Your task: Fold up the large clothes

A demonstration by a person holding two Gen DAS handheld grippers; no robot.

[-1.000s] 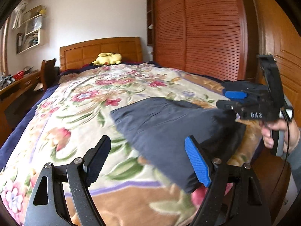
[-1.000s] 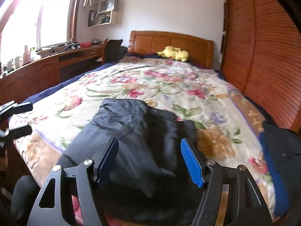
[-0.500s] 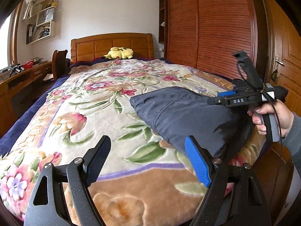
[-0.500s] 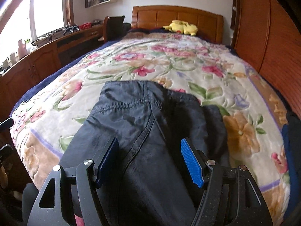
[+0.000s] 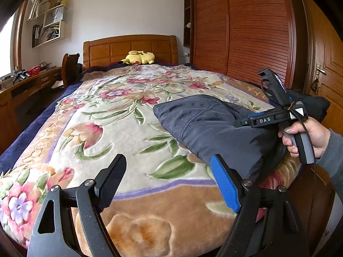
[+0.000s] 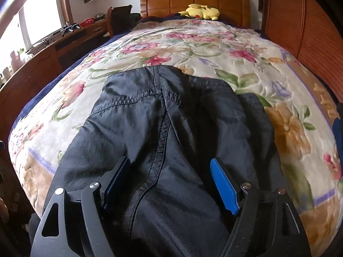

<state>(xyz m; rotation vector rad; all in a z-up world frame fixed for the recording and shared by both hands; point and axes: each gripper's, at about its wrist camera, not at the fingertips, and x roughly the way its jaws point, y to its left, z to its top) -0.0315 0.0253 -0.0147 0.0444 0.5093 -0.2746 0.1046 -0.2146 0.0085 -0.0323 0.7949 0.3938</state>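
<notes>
Dark navy nylon garment with stitched seams (image 6: pixel 163 132) lies folded in a bulky bundle at the foot end of the bed, on the floral plush blanket in cream, pink and tan (image 5: pixel 120 115). In the left wrist view it sits on the right side of the blanket, near the corner, with its near edge drooping over the bed's end.

Left gripper (image 5: pixel 169 182): jaws wide apart, nothing between them. It hovers over bare blanket near the foot edge, and the garment is just to its right, beyond the blue pad (image 5: pixel 225 184).

Right gripper (image 6: pixel 170 182): jaws are opening, pointing down onto the garment. Fabric fills the space between the fingers, with the raised centre seam running up between them. The pads are not seen pressing on the cloth. From the left wrist view the same tool shows side-on over the bundle's right end, held by a hand (image 5: pixel 306 137) in a grey sleeve (image 5: pixel 334 152).

Surroundings: yellow plush toy (image 6: pixel 200 11) at the wooden headboard (image 5: pixel 130 47), slatted reddish-brown wardrobe doors (image 5: pixel 246 32) along the right side, wooden desk (image 6: pixel 70 36) under the window on the left, wall shelf with papers (image 5: pixel 49 30) above it.
</notes>
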